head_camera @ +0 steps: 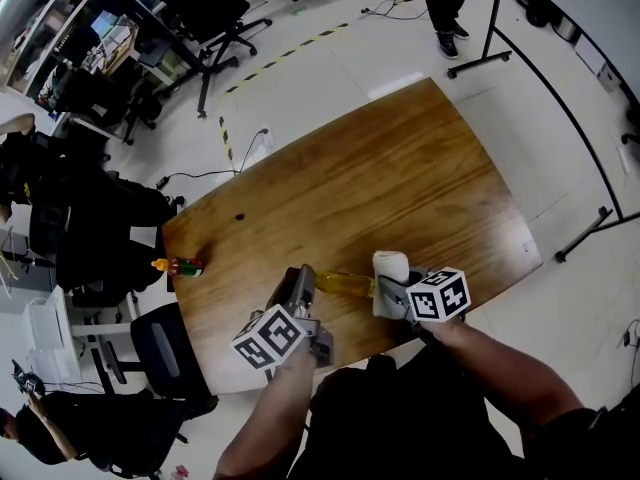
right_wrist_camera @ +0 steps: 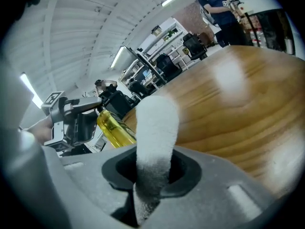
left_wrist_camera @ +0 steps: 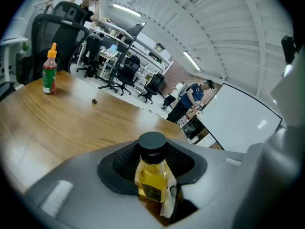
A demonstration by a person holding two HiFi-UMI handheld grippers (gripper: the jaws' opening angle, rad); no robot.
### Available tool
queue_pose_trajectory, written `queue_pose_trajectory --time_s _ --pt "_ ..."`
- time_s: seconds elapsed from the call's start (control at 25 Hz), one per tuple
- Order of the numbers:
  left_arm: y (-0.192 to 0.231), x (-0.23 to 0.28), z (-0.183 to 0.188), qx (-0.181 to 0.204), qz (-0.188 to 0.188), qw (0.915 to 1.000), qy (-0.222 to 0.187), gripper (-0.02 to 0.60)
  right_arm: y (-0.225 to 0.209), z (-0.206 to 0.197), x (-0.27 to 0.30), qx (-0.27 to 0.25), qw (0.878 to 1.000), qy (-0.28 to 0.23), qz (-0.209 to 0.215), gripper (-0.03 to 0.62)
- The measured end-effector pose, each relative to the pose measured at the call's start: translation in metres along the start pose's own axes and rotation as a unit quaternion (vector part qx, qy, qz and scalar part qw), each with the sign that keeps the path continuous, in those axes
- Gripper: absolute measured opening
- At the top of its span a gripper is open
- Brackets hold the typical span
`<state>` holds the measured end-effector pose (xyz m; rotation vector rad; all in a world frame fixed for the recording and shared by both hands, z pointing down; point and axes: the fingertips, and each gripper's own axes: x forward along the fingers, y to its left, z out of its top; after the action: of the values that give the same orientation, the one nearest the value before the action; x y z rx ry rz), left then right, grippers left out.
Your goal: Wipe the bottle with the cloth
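A small bottle (head_camera: 345, 284) of yellow liquid with a black cap is held off the table, lying roughly level, with my left gripper (head_camera: 303, 286) shut on it. In the left gripper view the bottle (left_wrist_camera: 153, 173) stands between the jaws, cap toward the camera's far side. My right gripper (head_camera: 388, 290) is shut on a folded white cloth (head_camera: 390, 267), just right of the bottle's free end. From the right gripper view the cloth (right_wrist_camera: 155, 132) sticks up out of the jaws, and the bottle (right_wrist_camera: 114, 129) and left gripper (right_wrist_camera: 71, 118) lie just beyond it to the left.
A brown wooden table (head_camera: 400, 178) lies under both grippers. A red sauce bottle (head_camera: 178, 266) with a green and orange top stands near its left edge, also in the left gripper view as the sauce bottle (left_wrist_camera: 49, 73). Office chairs (head_camera: 160, 338) and people surround the table.
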<state>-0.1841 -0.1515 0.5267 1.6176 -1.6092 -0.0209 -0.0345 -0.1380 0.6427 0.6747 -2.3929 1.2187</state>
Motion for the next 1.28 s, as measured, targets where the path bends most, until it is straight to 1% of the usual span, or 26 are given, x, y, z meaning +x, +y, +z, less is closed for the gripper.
queue_pose_trajectory --time_s 0.12,0.2,0.28,0.36,0.4,0.44,0.48,0.52,0.64,0.76,0.8,0.84,0.88,0.92,0.96,1.04,1.12,1.16,1.2,1.24,1.28 --pt "-0.015 0.001 -0.003 0.042 -0.026 0.9987 0.010 0.179 0.000 0.003 -0.007 -0.007 1.000 -0.001 -0.006 0.074" --pt "-0.031 0.002 -0.008 0.087 -0.058 0.9943 0.019 0.179 0.002 0.009 -0.018 -0.011 1.000 -0.012 -0.005 0.074" --pt "-0.049 0.001 -0.015 0.142 -0.096 0.9848 0.028 0.179 0.003 0.019 -0.034 -0.011 0.999 -0.030 -0.005 0.073" --pt "-0.066 0.000 -0.022 0.195 -0.133 0.9709 0.039 0.179 0.003 0.032 -0.054 -0.015 0.999 -0.052 -0.005 0.074" --pt "-0.074 -0.001 -0.026 0.220 -0.153 0.9625 0.045 0.179 0.003 0.038 -0.064 -0.017 0.998 -0.061 -0.006 0.074" --pt "-0.082 -0.003 -0.030 0.245 -0.175 0.9523 0.053 0.178 0.003 0.044 -0.072 -0.020 0.997 -0.069 -0.007 0.074" --pt "-0.089 -0.006 -0.035 0.271 -0.200 0.9397 0.061 0.179 0.003 0.050 -0.080 -0.024 0.997 -0.075 -0.008 0.074" --pt "-0.097 -0.011 -0.042 0.298 -0.228 0.9244 0.070 0.178 0.004 0.054 -0.087 -0.026 0.996 -0.080 -0.008 0.074" --pt "-0.114 -0.026 -0.063 0.377 -0.300 0.8712 0.095 0.176 0.007 0.061 -0.103 -0.032 0.995 -0.091 -0.003 0.074" --pt "-0.121 -0.038 -0.083 0.442 -0.345 0.8205 0.109 0.176 0.011 0.061 -0.114 -0.034 0.995 -0.097 0.003 0.074" --pt "-0.122 -0.041 -0.089 0.460 -0.357 0.8051 0.115 0.176 0.012 0.059 -0.116 -0.034 0.995 -0.098 0.004 0.074" --pt "-0.123 -0.044 -0.095 0.471 -0.366 0.7930 0.121 0.176 0.014 0.058 -0.117 -0.035 0.995 -0.098 0.006 0.074" --pt "-0.124 -0.047 -0.099 0.478 -0.373 0.7854 0.127 0.176 0.017 0.056 -0.118 -0.035 0.995 -0.097 0.009 0.074" --pt "-0.124 -0.049 -0.102 0.480 -0.376 0.7822 0.130 0.178 0.020 0.054 -0.119 -0.036 0.995 -0.095 0.012 0.074" --pt "-0.124 -0.050 -0.103 0.479 -0.375 0.7830 0.130 0.178 0.023 0.053 -0.119 -0.038 0.995 -0.093 0.016 0.074" --pt "-0.122 -0.051 -0.102 0.475 -0.365 0.7912 0.124 0.179 0.028 0.052 -0.120 -0.041 0.995 -0.091 0.023 0.074" --pt "-0.122 -0.050 -0.102 0.467 -0.352 0.8028 0.117 0.183 0.029 0.052 -0.123 -0.044 0.995 -0.090 0.028 0.074" --pt "-0.123 -0.051 -0.102 0.460 -0.345 0.8102 0.112 0.203 0.030 0.053 -0.124 -0.045 0.994 -0.090 0.030 0.074" --pt "-0.124 -0.051 -0.101 0.451 -0.337 0.8199 0.103 0.222 0.030 0.053 -0.125 -0.045 0.994 -0.091 0.032 0.074" --pt "-0.125 -0.052 -0.100 0.440 -0.324 0.8325 0.090 0.227 0.030 0.052 -0.125 -0.045 0.994 -0.091 0.033 0.074" --pt "-0.124 -0.051 -0.096 0.427 -0.304 0.8484 0.073 0.234 0.031 0.052 -0.124 -0.045 0.994 -0.091 0.035 0.074"
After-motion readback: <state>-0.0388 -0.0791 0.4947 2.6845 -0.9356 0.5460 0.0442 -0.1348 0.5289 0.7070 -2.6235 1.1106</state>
